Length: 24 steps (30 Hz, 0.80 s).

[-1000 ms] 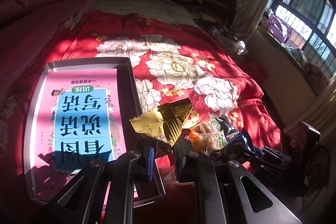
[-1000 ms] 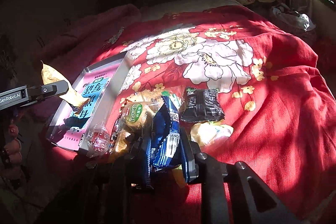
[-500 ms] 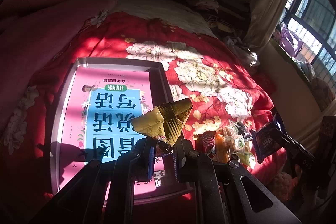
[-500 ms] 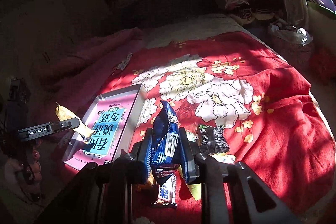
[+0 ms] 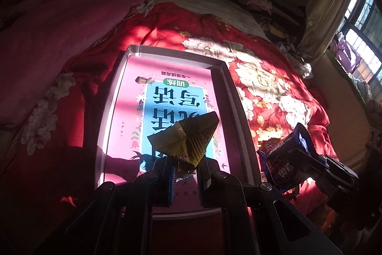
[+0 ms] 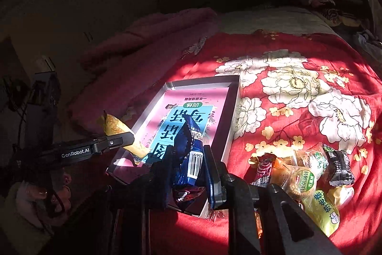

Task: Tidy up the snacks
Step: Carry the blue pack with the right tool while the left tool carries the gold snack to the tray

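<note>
**Both claws clamped on snacks above the tray**

The left claw [image 5: 186,173] is closed tight on a crumpled gold snack wrapper [image 5: 188,140], which sticks up from its pads over the near half of a grey tray [image 5: 238,111]. A pink-and-blue book [image 5: 172,106] lies flat inside the tray, filling most of it. The tray rests on a bed covered by a red floral quilt [image 5: 274,78], with a pink blanket [image 5: 83,23] heaped at 10 o'clock.

The right claw [image 6: 188,173] is likewise pinched shut on a blue snack packet [image 6: 191,154], held upright with its barcode facing the camera, above the tray's near corner. In the left wrist view that packet appears at 4 o'clock, just off the tray's right rim.

A pile of loose snacks [image 6: 308,173] lies on the quilt at 4 o'clock in the right wrist view, just beside the tray. A hand [image 6: 38,195] grips the left claw's handle at 8 o'clock.
</note>
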Each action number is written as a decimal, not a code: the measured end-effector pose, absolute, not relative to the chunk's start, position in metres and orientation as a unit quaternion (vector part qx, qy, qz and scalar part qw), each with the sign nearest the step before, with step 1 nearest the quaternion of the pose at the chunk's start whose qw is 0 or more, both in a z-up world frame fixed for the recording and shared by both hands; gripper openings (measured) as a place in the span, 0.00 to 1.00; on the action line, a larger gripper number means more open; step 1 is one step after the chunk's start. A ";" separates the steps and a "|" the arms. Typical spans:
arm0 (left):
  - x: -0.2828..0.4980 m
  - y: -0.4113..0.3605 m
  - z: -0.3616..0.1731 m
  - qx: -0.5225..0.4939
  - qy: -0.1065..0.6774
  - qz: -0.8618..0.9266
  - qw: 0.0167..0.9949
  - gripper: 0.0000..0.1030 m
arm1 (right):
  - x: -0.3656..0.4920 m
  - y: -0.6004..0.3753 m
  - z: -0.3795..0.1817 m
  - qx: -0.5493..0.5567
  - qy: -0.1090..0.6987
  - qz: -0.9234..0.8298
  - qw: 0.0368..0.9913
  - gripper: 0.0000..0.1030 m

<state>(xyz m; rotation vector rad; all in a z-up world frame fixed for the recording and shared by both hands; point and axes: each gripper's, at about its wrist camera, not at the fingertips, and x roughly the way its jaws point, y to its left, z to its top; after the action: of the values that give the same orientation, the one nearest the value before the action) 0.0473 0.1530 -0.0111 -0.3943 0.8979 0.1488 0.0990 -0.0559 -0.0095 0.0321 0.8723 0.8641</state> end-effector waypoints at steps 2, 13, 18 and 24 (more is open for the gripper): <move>0.043 0.156 -0.015 -0.183 0.433 0.083 0.879 0.14 | 0.098 -0.045 -0.015 0.010 0.417 0.409 0.811 0.22; 0.036 0.163 -0.030 -0.168 0.448 0.100 0.872 0.14 | 0.100 -0.022 -0.037 0.009 0.431 0.419 0.799 0.22; 0.037 0.161 -0.037 -0.165 0.459 0.098 0.867 0.14 | 0.103 -0.021 -0.052 0.013 0.451 0.412 0.792 0.22; 0.040 0.155 -0.043 -0.159 0.469 0.092 0.864 0.14 | 0.104 -0.025 -0.062 0.013 0.464 0.402 0.789 0.23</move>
<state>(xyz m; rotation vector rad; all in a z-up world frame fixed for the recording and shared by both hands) 0.0399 0.1549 -0.0431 -0.3341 0.9828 0.1933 0.1040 -0.0255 -0.0618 0.0273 0.9991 0.8651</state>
